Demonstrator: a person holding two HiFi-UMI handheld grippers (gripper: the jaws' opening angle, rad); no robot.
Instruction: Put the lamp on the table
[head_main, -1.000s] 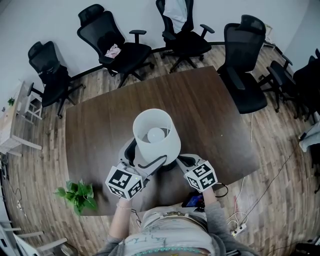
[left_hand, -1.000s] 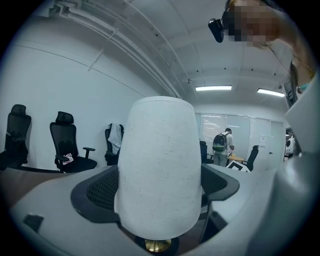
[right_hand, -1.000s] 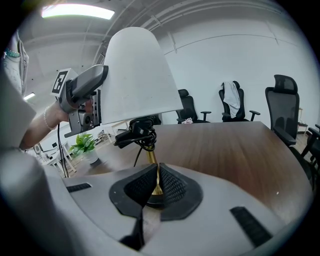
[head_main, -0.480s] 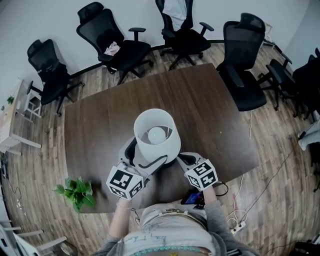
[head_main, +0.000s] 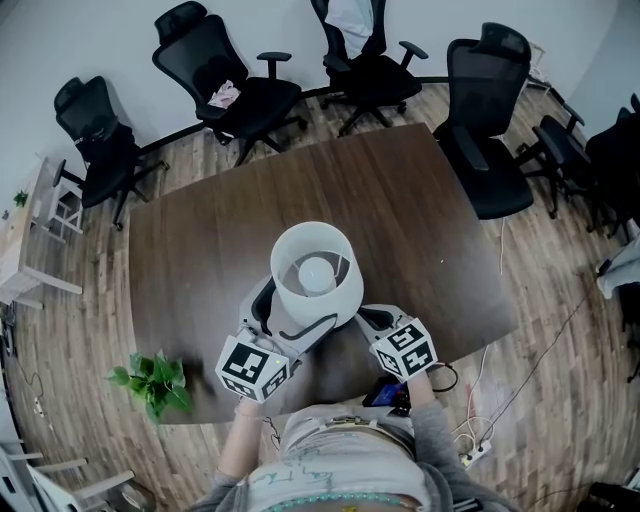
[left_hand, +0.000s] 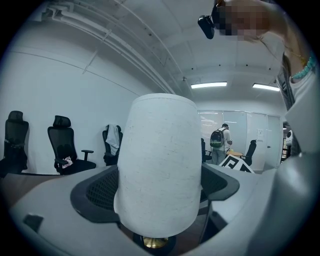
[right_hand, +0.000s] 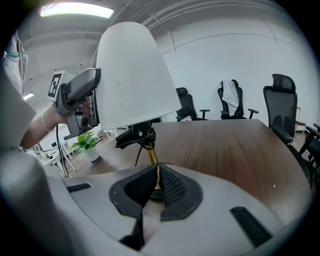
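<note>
Our right gripper (right_hand: 156, 180) is closed almost all the way, its black pads pinched on the thin brass stem (right_hand: 152, 159) of the lamp (head_main: 312, 300) low down, just above the dark base (right_hand: 156, 195). Our left gripper (left_hand: 157, 186) stands wide apart, with the shade (left_hand: 160, 165) between its jaws; the meshed pads lie against the shade's two sides, as far as we can see. So we hold the lamp upright with both, one on the shade and one on the stem.

The lamp is over the near part of the dark wooden table (head_main: 400, 210), close to the edge in front of us. We cannot tell whether its base rests on the top or is just off it.

The shade is white and slightly rough, a rounded drum open at the top, and from above we look down on the bulb (head_main: 318, 270) inside. Under the shade sits a black socket (right_hand: 134, 135), and a black cord (right_hand: 136, 159) hangs from it beside the stem
</note>
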